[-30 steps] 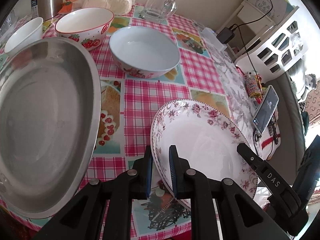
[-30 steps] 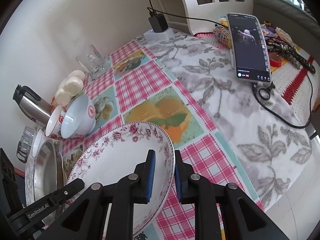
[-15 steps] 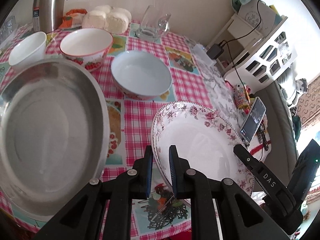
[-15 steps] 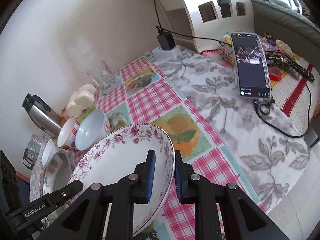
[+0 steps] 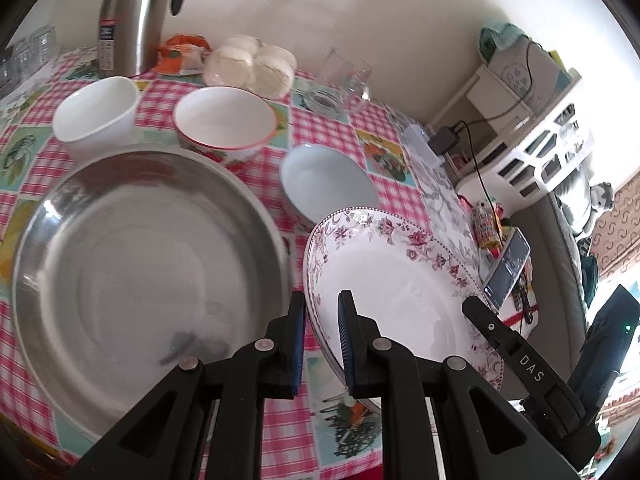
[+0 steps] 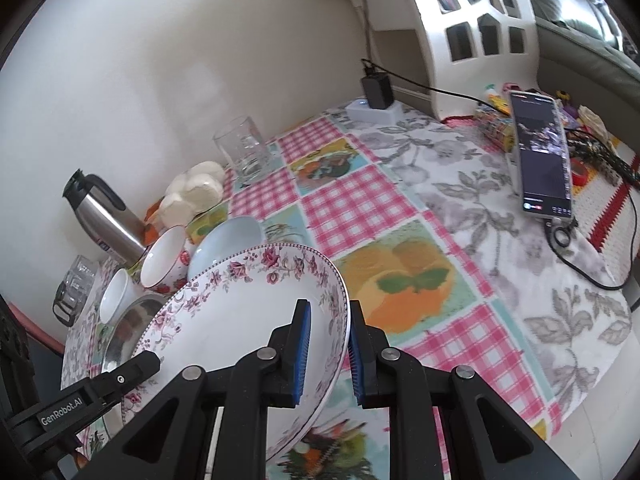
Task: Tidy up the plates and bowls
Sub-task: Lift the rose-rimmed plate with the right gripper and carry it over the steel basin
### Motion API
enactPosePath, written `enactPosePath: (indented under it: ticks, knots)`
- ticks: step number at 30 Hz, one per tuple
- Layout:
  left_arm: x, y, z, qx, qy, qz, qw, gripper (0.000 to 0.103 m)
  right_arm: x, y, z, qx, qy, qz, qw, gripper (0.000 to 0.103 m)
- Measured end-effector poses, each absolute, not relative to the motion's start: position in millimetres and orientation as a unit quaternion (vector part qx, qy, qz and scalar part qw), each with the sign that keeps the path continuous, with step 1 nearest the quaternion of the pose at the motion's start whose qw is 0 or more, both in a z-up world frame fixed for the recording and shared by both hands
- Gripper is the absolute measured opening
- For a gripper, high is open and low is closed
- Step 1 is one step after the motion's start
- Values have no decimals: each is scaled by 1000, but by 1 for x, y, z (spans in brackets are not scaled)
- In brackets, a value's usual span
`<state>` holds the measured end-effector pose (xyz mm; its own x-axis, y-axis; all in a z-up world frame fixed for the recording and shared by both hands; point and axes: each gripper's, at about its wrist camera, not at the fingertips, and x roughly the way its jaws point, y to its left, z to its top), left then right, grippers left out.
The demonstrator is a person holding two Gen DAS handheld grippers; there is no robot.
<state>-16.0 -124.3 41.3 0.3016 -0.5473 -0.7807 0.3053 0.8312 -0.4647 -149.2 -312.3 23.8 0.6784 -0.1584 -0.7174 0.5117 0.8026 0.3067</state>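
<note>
Both grippers, left gripper (image 5: 322,344) and right gripper (image 6: 326,350), were clamped on opposite rims of the floral plate (image 5: 400,296), held just right of the steel pan (image 5: 140,256).

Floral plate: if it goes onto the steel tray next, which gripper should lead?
Left, probably. Both grippers, left gripper and right gripper, are clamped on opposite rims of the floral plate, but the left one holds the rim beside the steel tray, so it can guide that edge over.
</note>
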Motion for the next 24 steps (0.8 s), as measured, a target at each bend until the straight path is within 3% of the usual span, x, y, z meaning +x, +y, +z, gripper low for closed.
enactPosePath:
  ticks: [24]
  knots:
    - [22, -3, 32, -171, 528, -187, 811, 16, -73, -198, 19, 189, 406, -121, 886, 19]
